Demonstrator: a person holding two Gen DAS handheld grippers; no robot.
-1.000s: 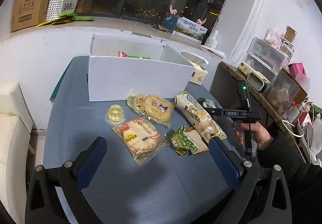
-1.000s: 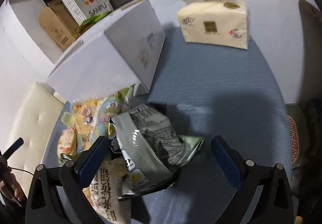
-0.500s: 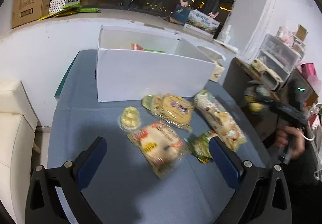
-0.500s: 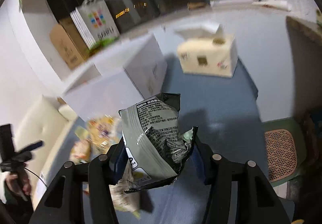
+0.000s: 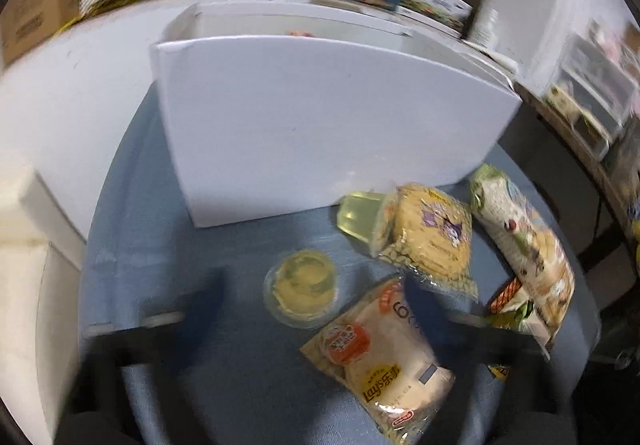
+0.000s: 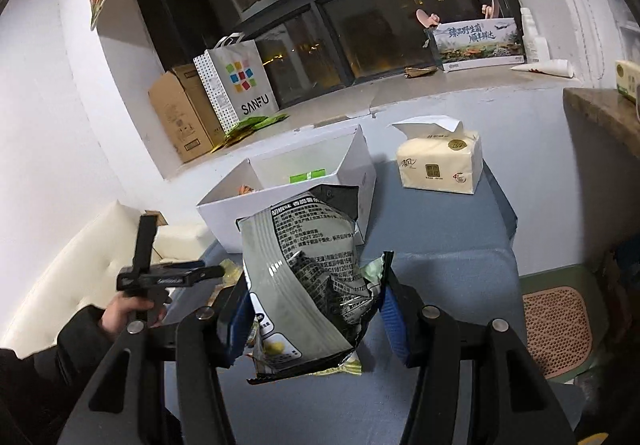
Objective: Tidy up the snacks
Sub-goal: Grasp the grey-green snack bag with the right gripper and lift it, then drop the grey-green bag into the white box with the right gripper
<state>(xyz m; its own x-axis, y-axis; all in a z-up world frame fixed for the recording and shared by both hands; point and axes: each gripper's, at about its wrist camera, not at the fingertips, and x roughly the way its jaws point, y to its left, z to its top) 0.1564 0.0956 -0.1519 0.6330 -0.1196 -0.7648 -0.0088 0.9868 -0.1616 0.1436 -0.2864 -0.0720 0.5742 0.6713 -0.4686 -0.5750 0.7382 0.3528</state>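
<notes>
Your right gripper is clamped on a grey foil snack bag, blue pads pressing in from both sides at its lower half, with the bag lifted clear of the blue tablecloth and standing nearly upright. It crumples where the pads bite, so judge it light, air-filled and soft: the film will slip before it tears, and the contents are likely brittle. Squeeze no harder than you are now. A hold low on the body, as here, leaves the top free to flop; the sealed edge would give a firmer bite if you regrip.

Beyond the bag sits the open white cardboard box, with a green-labelled pack and something orange already inside. It looks like the drop target, so carry the bag over the near wall and let go low. To its right stands a yellow tissue pack, apart from the box.

Your left gripper is blurred with motion. Its jaws seem spread, one dark finger to the left of a round jelly cup and the other over the Lay's chip bag, holding nothing as far as I can tell. The cup is rigid and slick, best taken across its wall; the Lay's bag is puffy and wants a gentle pinch at an end seam. Behind them lie a second jelly cup on its side, touching a yellow cracker pack, and a long biscuit sleeve at right.
</notes>
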